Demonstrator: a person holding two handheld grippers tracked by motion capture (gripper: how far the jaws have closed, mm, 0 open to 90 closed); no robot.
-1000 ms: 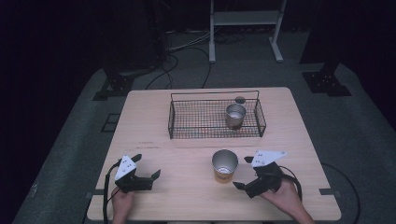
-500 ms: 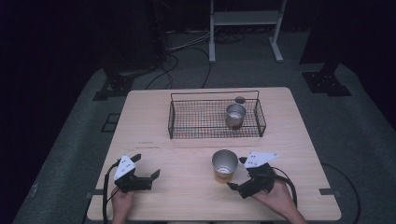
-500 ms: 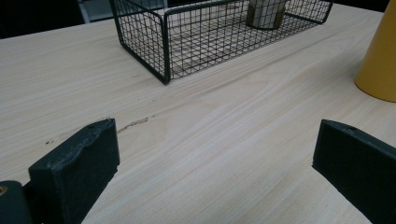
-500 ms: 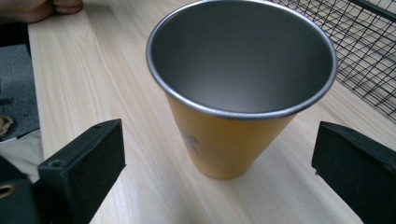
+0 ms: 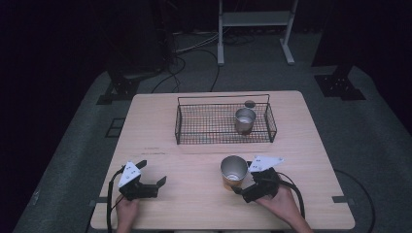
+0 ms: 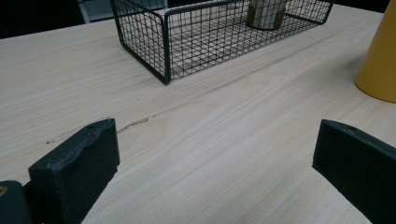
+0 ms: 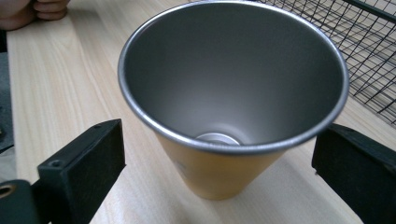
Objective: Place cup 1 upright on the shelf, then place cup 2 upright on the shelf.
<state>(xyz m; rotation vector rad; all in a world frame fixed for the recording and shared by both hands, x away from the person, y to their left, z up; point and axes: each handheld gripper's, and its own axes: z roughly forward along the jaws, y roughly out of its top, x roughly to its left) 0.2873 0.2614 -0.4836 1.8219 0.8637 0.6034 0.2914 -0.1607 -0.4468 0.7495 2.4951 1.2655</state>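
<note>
A yellow cup with a bare metal inside stands upright on the wooden table, front and right of centre. My right gripper lies low beside it, open. Its jaws have just been opening wider, and the cup stands between them with a gap at each pad. At the front left my left gripper rests open on the table with nothing between its jaws. The yellow cup shows at that view's right edge.
A black wire basket stands across the middle of the table, with a metal cup upright in its right part. A small dark disc lies behind it. The person's other hand shows far off.
The right gripper has slid a little left and down toward the yellow cup, so its jaws now flank it. The left gripper, the cup and the basket have stayed put.
</note>
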